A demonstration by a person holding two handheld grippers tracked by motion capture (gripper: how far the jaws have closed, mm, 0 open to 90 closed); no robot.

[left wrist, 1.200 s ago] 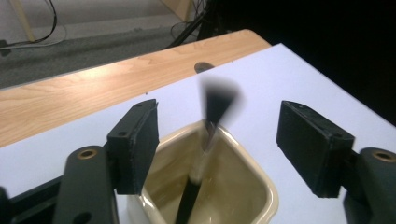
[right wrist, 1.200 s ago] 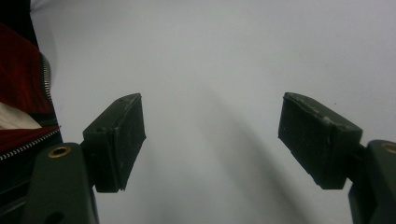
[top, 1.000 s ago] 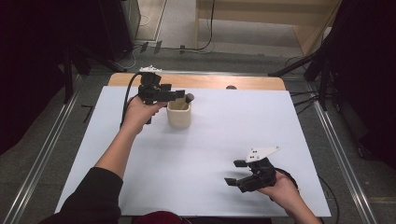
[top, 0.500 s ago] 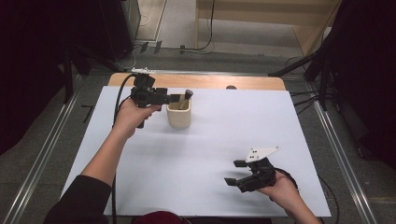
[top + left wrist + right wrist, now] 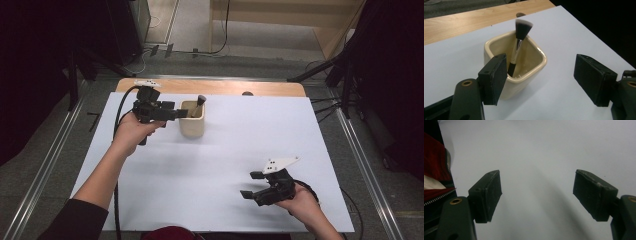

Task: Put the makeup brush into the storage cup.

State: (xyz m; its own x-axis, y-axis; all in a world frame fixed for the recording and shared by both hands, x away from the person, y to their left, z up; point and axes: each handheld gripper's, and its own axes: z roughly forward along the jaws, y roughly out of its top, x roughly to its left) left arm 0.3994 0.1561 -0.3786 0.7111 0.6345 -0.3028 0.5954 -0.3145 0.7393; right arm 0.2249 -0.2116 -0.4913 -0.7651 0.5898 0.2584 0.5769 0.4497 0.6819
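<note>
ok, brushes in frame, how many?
1. The makeup brush stands bristles-up inside the cream cup at the far left of the white table, leaning on its rim. The cup's visible interior holds nothing else.

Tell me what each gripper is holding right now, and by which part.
Nothing is held. The left gripper stands open beside the cream cup with the makeup brush inside it; the right gripper is open over the white table.

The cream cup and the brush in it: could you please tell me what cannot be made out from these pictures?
- Brush: handle's lower end hidden behind the left tool's near pad, left gripper view.
- Cup: near lower corner hidden by the same pad.
- High view: brush too small for detail; cup's floor hidden by its walls.
- Brush tip blurred, left gripper view.
</note>
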